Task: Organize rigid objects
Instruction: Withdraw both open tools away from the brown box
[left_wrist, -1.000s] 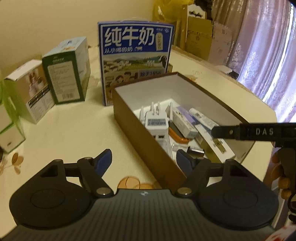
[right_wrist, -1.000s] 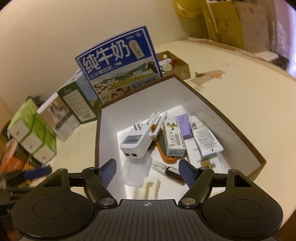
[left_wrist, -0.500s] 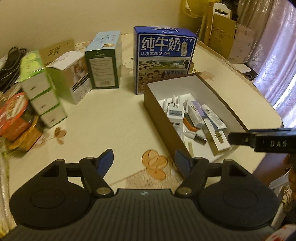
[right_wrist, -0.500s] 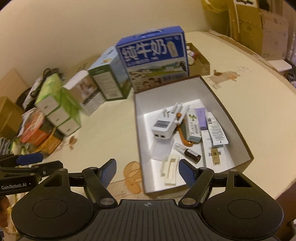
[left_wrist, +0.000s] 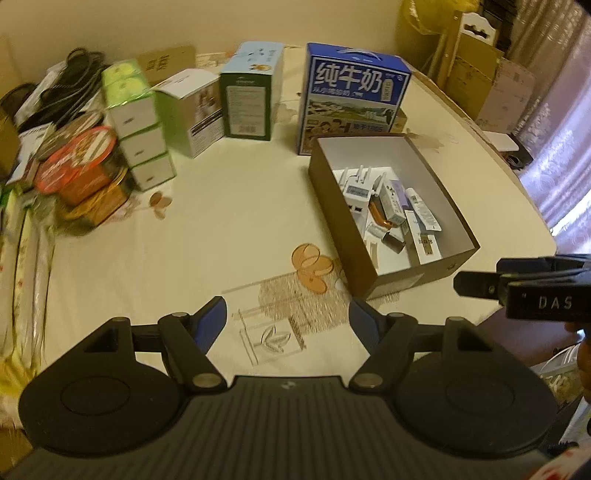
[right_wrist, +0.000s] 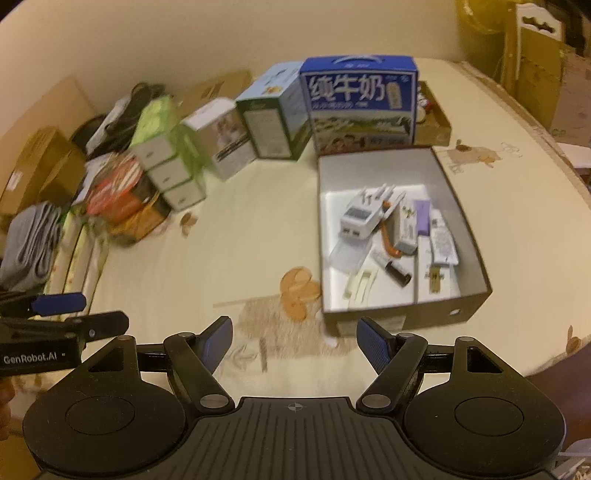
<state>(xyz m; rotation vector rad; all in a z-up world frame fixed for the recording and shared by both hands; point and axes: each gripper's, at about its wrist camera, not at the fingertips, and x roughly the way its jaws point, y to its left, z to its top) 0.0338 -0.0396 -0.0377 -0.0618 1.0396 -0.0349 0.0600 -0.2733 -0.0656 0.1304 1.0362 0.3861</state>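
Note:
A brown open box (left_wrist: 345, 236) (right_wrist: 469, 206) with a white inside stands on the table's right half. In it lie a white plug adapter (left_wrist: 355, 197) (right_wrist: 357, 218), small cartons, a tube and a dark vial (right_wrist: 398, 273). My left gripper (left_wrist: 287, 320) hangs open and empty, high above the tablecloth and to the near left of the box. My right gripper (right_wrist: 294, 341) is also open and empty, high over the box's near edge. Each gripper shows at the side of the other's view.
A blue milk carton (left_wrist: 351, 98) stands behind the box. Left of it are a green-white box (left_wrist: 253, 90), a white box (left_wrist: 192, 110) and stacked green boxes (left_wrist: 136, 122). Tins and cables (left_wrist: 74, 162) crowd the far left. Curtains (left_wrist: 561, 140) hang beyond the table's right edge.
Both grippers have risen and pulled back from the box, so much more of the table shows. Both stay open and empty. The things in the box have not moved.

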